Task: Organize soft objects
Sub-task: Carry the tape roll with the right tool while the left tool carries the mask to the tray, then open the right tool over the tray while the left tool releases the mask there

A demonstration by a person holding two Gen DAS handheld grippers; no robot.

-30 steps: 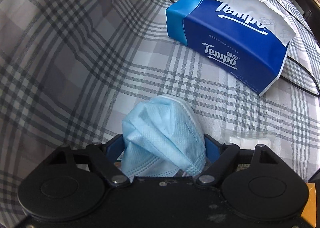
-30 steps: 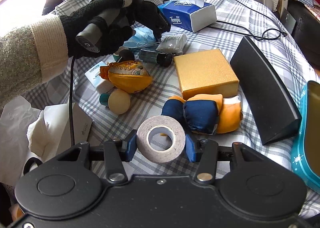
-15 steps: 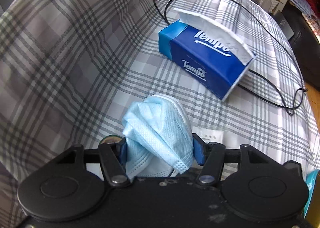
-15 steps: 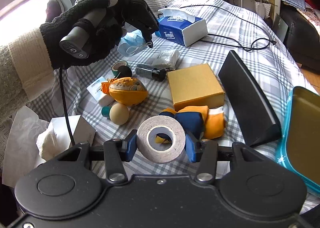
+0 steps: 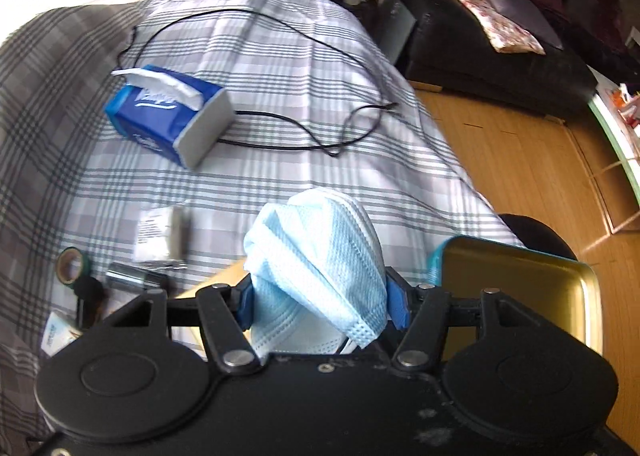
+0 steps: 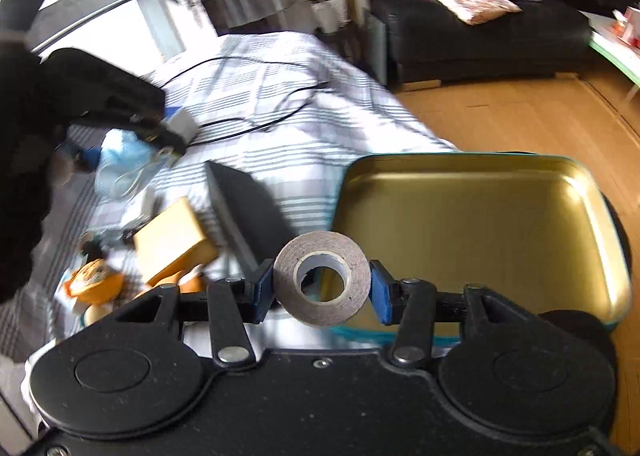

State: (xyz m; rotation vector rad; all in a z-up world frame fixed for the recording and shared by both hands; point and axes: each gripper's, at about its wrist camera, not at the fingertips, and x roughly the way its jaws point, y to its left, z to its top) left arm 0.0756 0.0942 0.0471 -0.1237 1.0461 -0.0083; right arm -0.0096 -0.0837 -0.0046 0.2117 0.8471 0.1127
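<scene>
My left gripper (image 5: 322, 302) is shut on a crumpled light-blue face mask (image 5: 320, 252), held above the plaid-covered table. It also shows blurred in the right wrist view (image 6: 124, 164), at the left. My right gripper (image 6: 321, 288) is shut on a grey roll of tape (image 6: 321, 283), held in the air at the near left rim of a gold tin tray with teal sides (image 6: 480, 224). The tray also shows at the right in the left wrist view (image 5: 520, 288).
A blue Tempo tissue box (image 5: 168, 112) and a black cable (image 5: 304, 144) lie on the far part of the table. A black wedge (image 6: 248, 212), a gold box (image 6: 172, 240) and an orange soft toy (image 6: 92, 280) lie left of the tray. Wooden floor is beyond the table's right edge.
Both grippers have swung right, toward the tin tray, each still holding its object. The tray now fills the right wrist view; the tissue box has receded in the left wrist view.
</scene>
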